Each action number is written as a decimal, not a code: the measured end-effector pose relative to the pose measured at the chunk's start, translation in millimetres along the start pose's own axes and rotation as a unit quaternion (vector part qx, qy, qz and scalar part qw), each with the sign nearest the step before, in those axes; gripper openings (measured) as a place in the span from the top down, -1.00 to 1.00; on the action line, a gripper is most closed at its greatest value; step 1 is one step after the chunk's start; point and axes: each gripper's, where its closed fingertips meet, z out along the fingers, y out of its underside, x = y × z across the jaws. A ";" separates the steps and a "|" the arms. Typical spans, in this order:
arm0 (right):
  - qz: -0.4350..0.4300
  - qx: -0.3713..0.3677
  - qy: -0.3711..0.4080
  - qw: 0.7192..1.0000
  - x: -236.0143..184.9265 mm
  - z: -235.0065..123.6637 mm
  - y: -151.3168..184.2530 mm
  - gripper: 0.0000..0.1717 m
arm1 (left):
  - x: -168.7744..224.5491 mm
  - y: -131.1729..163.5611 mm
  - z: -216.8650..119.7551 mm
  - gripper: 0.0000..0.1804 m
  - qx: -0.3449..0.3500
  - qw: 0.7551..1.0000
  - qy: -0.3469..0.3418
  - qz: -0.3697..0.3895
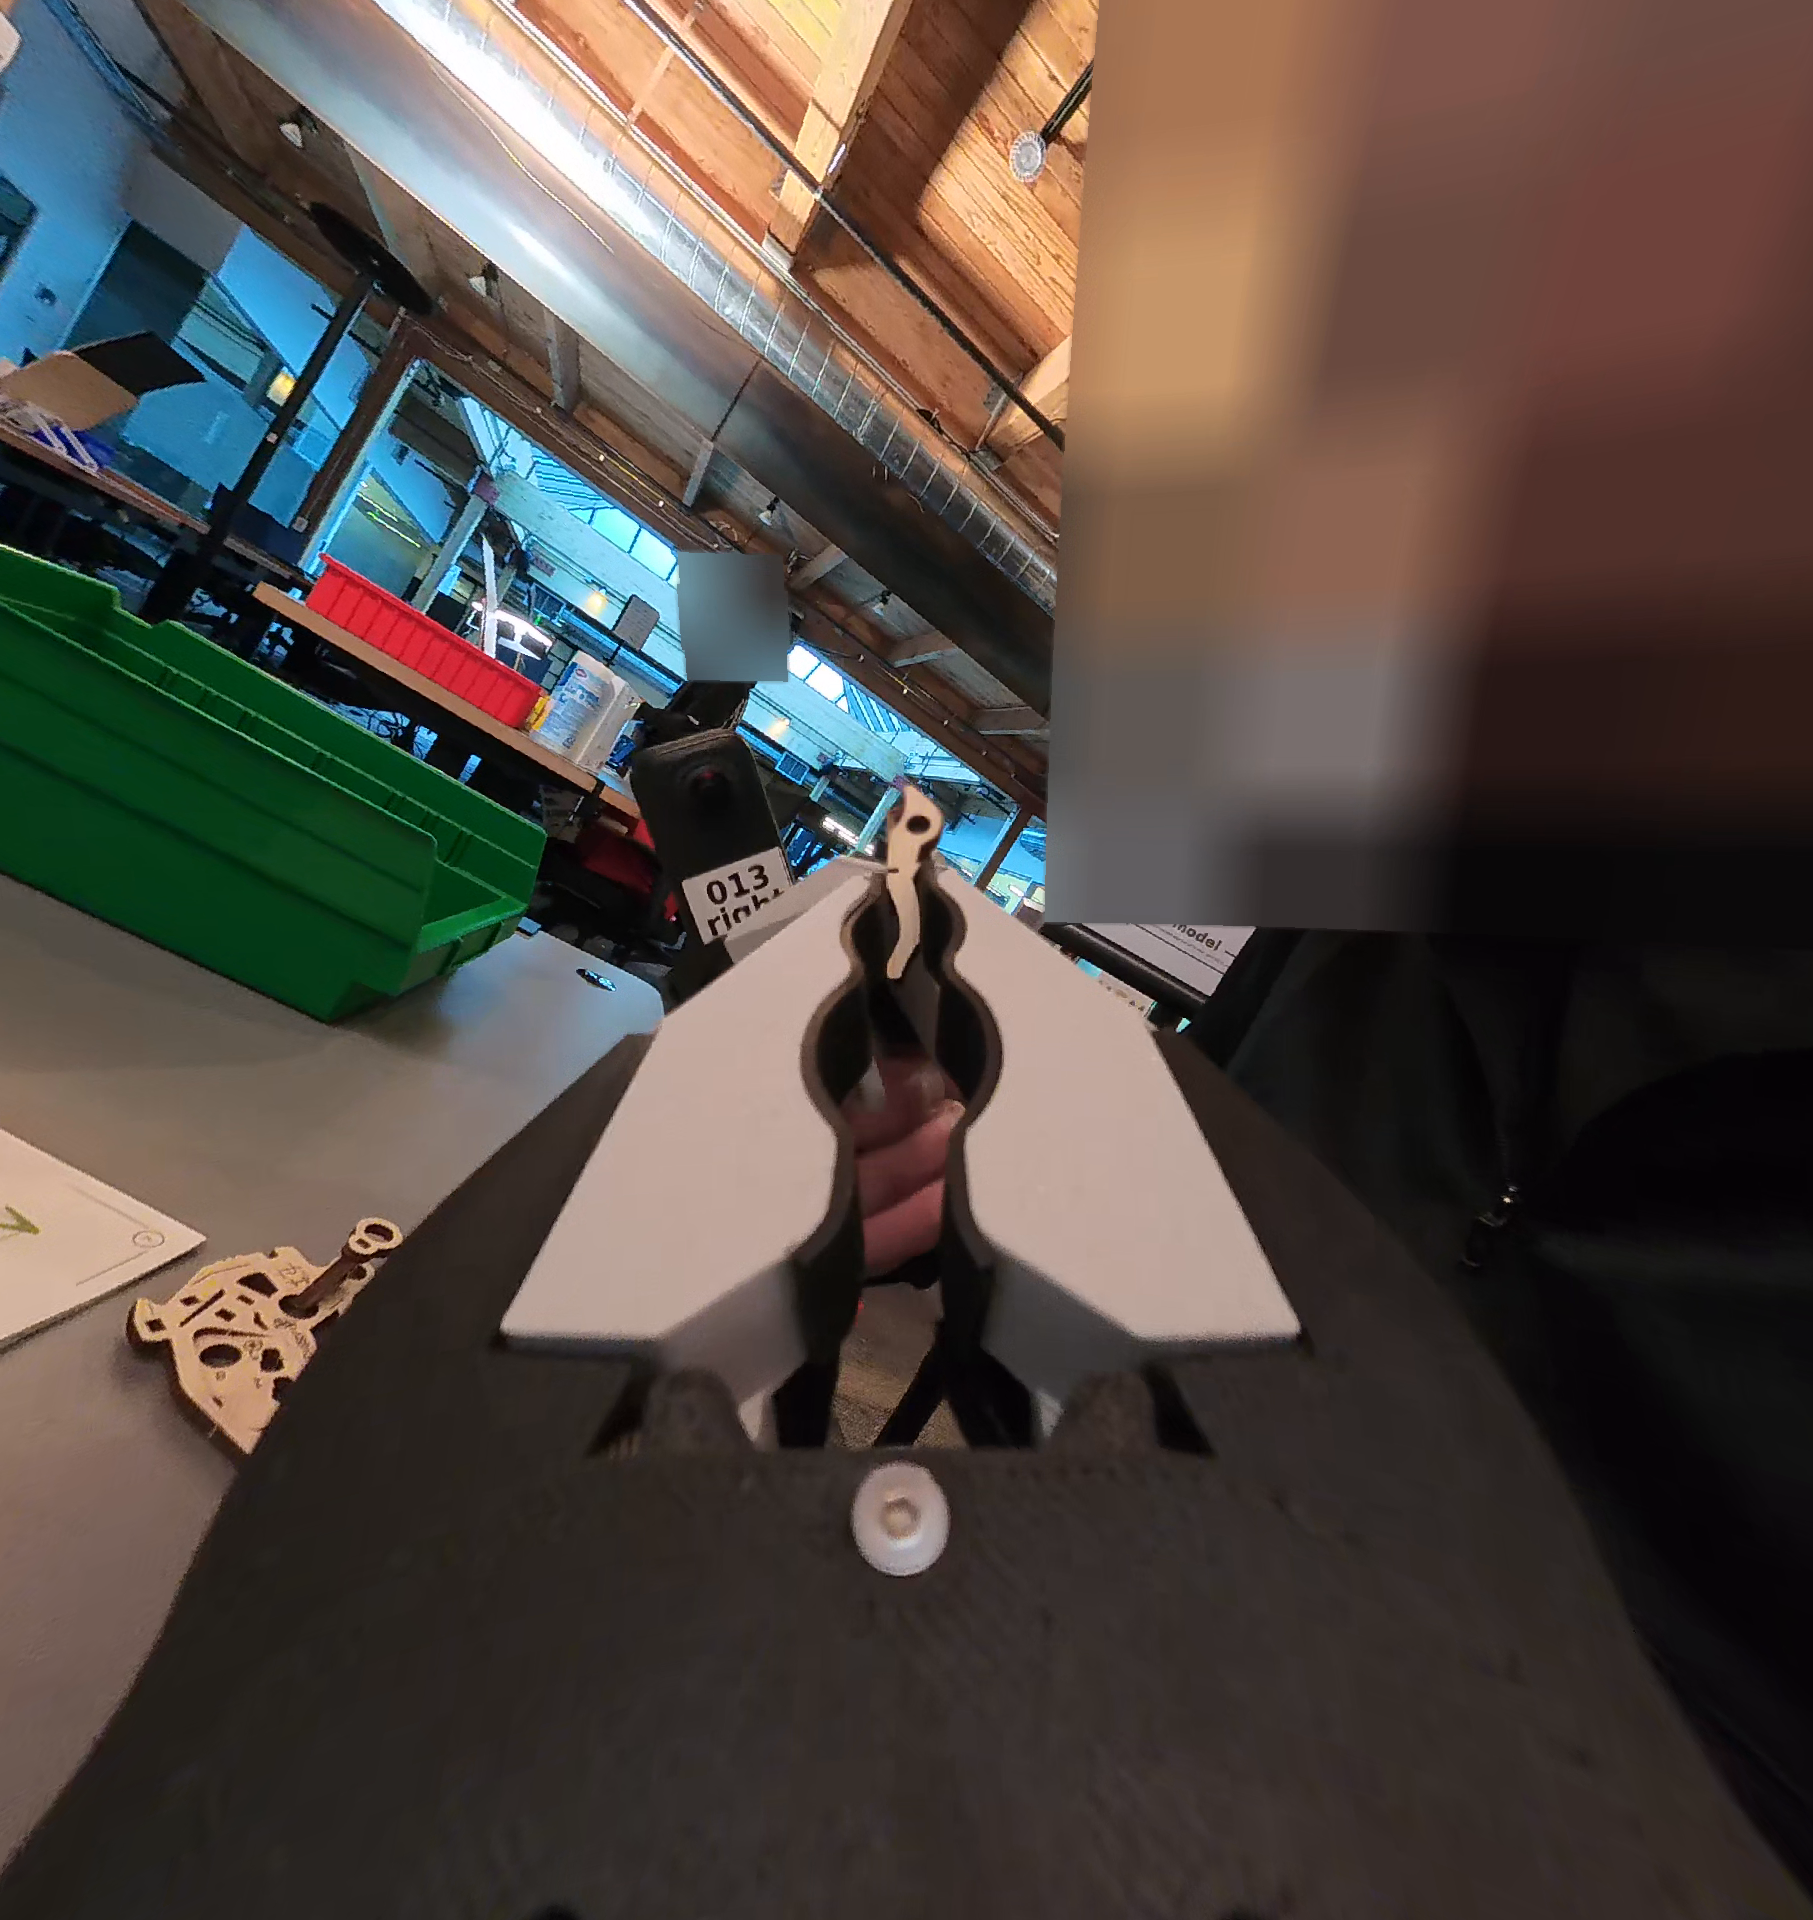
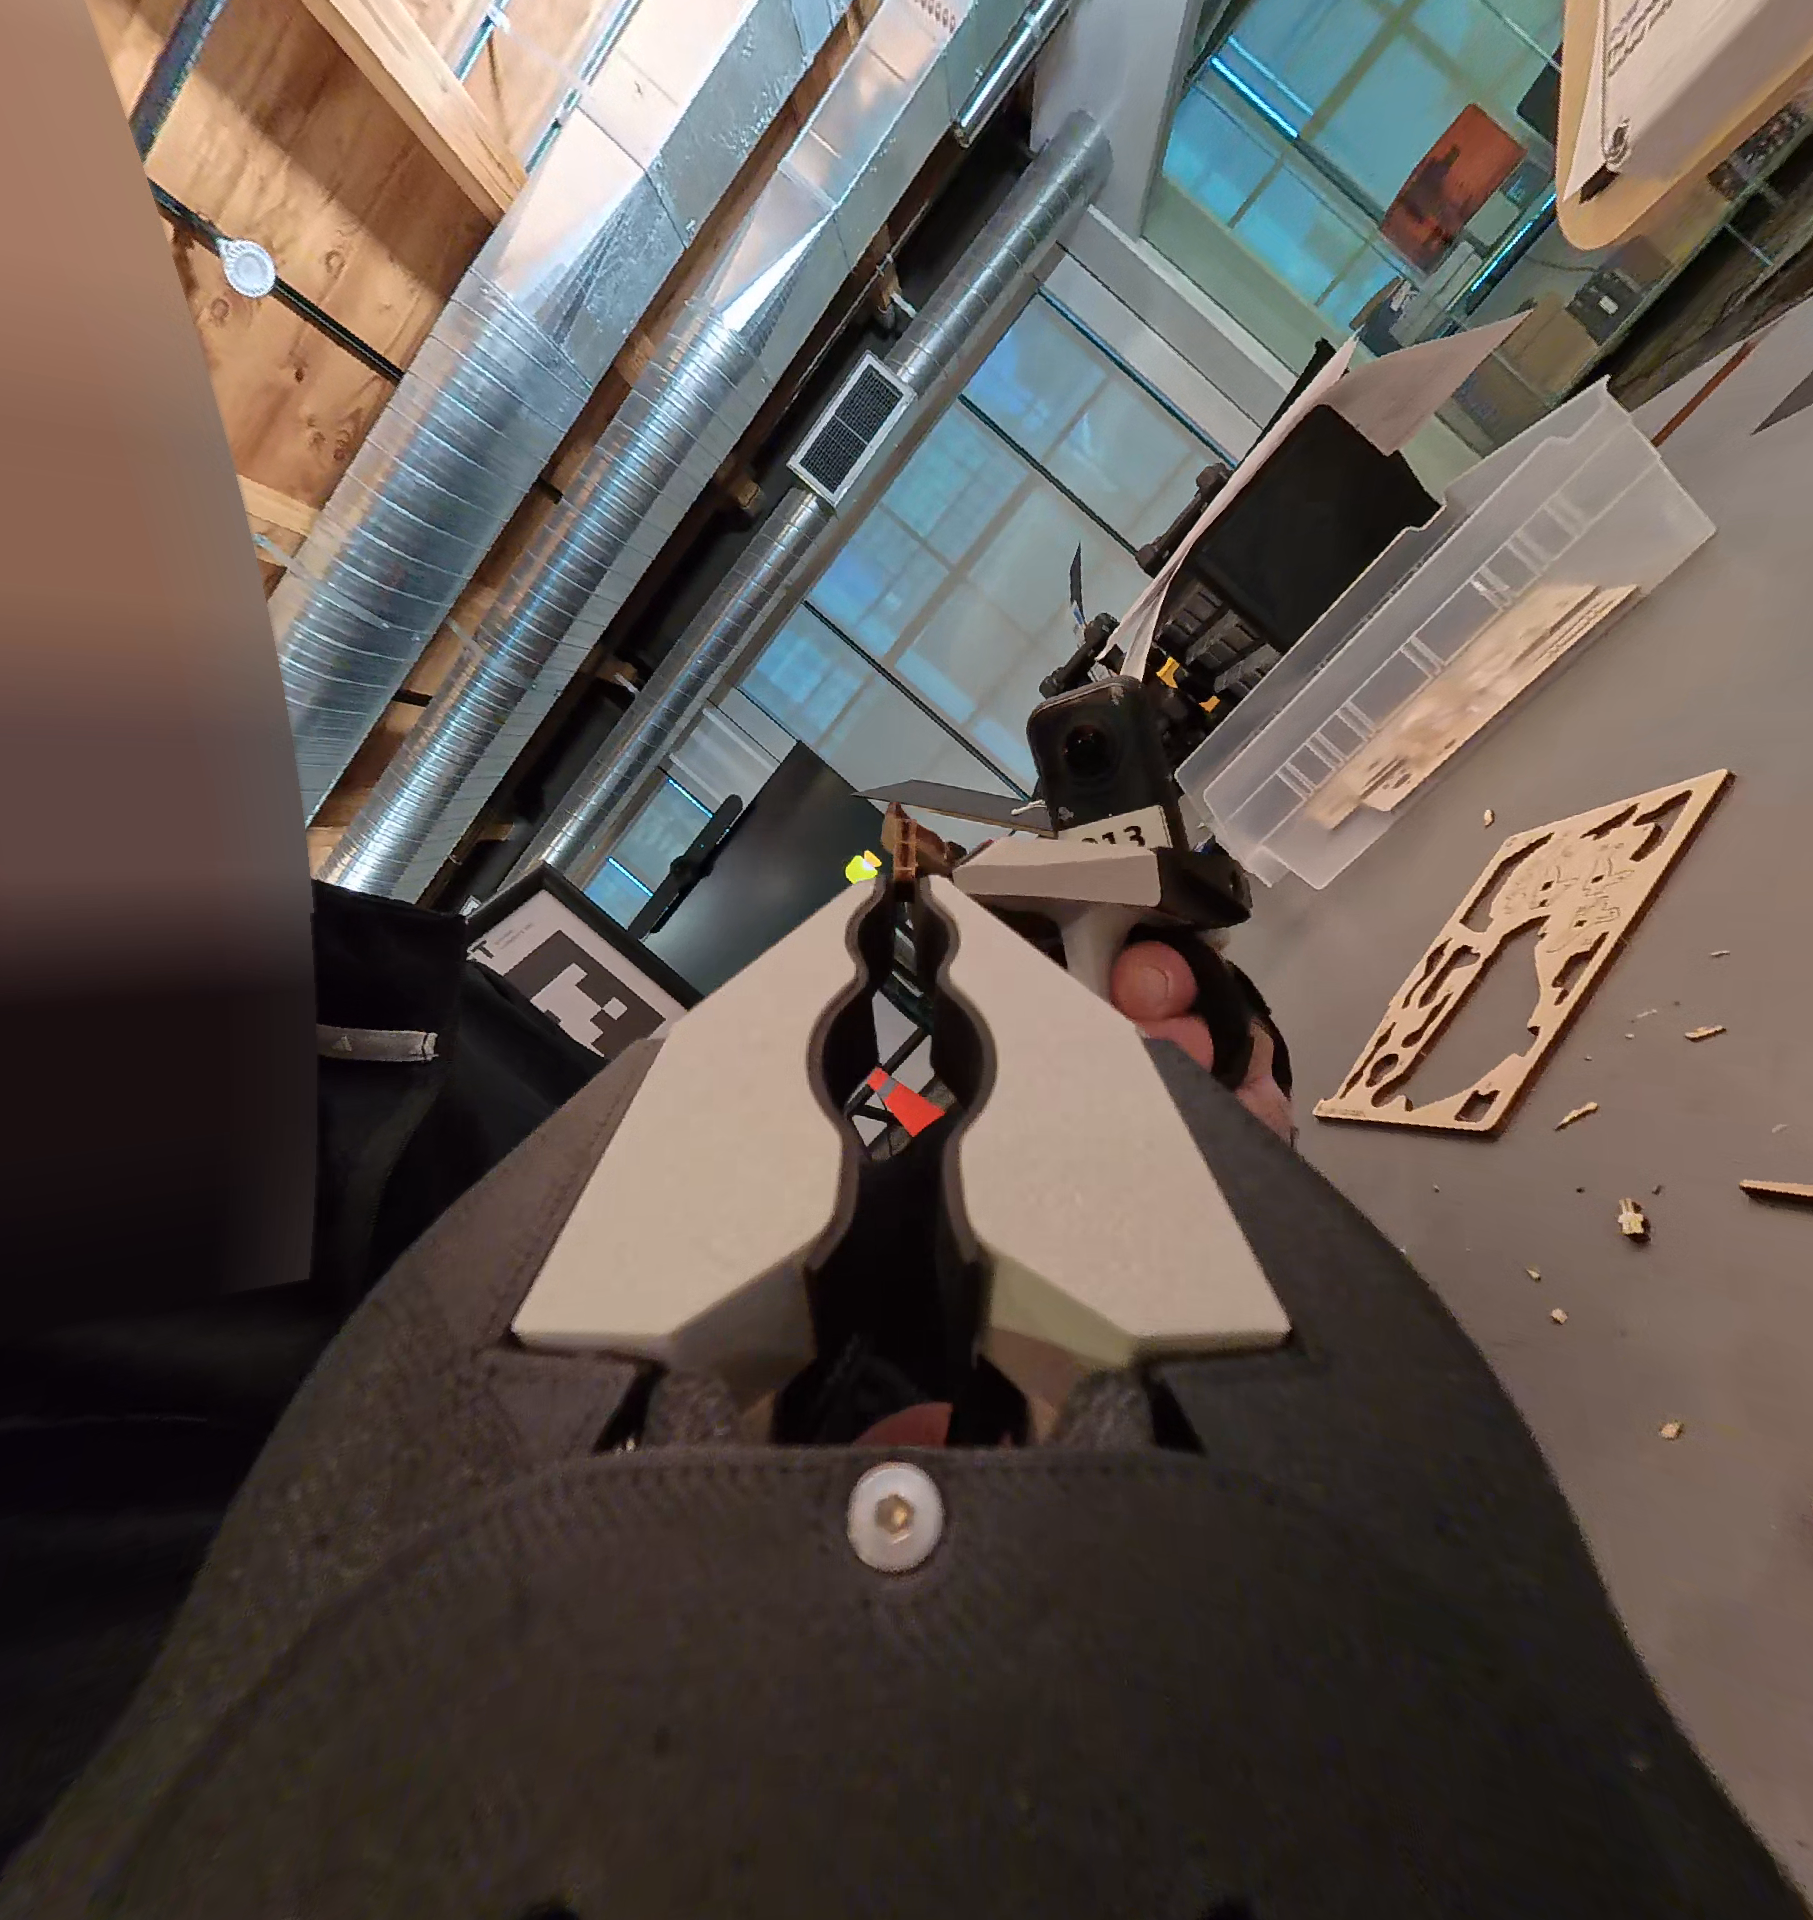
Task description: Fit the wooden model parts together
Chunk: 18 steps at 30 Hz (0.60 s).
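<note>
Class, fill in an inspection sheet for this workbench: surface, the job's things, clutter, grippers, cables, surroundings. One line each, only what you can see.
Surface: grey table, strewn with wood chips.
Job's things: punched-out wooden sheet; part-built wooden piece; paper sheet.
Clutter: green bin; clear plastic tray.
Grippers: left gripper shut on a pale flat wooden part; right gripper shut on a small brown wooden part.
Cables: nothing seen.
Surroundings: wooden ceiling, metal ducts, windows, red bin.

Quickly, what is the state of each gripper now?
Left gripper: closed on a thin pale wooden part.
Right gripper: closed on a small brown wooden part.
</note>
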 end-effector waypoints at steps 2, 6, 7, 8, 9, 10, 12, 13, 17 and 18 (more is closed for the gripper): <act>0.003 0.002 -0.001 1.000 -0.3 -0.1 0.0 0.99 | 0.0 0.0 0.0 0.96 -0.001 1.000 0.001 0.002; 0.005 0.004 -0.002 1.000 -0.9 0.1 -0.1 0.99 | 0.6 -0.3 -0.1 0.96 -0.002 1.000 0.003 0.003; 0.006 0.004 -0.003 1.000 -1.2 0.2 -0.1 0.99 | 1.0 -0.5 0.0 0.96 -0.002 1.000 0.004 0.004; 0.007 0.004 -0.004 1.000 -1.5 0.3 -0.1 0.99 | 1.2 -0.7 -0.1 0.96 -0.002 1.000 0.005 0.003; 0.007 0.005 -0.004 1.000 -1.4 0.3 -0.1 0.99 | 1.1 -0.7 -0.2 0.96 -0.002 1.000 0.004 0.004; 0.007 0.005 -0.004 1.000 -1.3 0.1 0.0 0.99 | 1.0 -0.3 0.2 0.96 -0.003 1.000 0.004 0.004; 0.009 0.005 -0.003 1.000 -1.2 0.1 0.3 0.99 | 0.7 0.2 -0.2 0.96 -0.005 1.000 0.003 0.006; 0.009 0.005 -0.003 1.000 -1.1 0.1 0.5 0.99 | 0.4 0.4 0.4 0.96 -0.006 1.000 0.002 0.008; 0.011 0.007 -0.002 1.000 -0.8 0.0 0.4 0.99 | -0.6 1.4 2.9 0.97 -0.006 1.000 0.001 0.009; 0.012 0.007 -0.002 1.000 -0.9 0.2 0.3 0.99 | -0.9 1.0 4.1 0.97 -0.006 1.000 0.001 0.009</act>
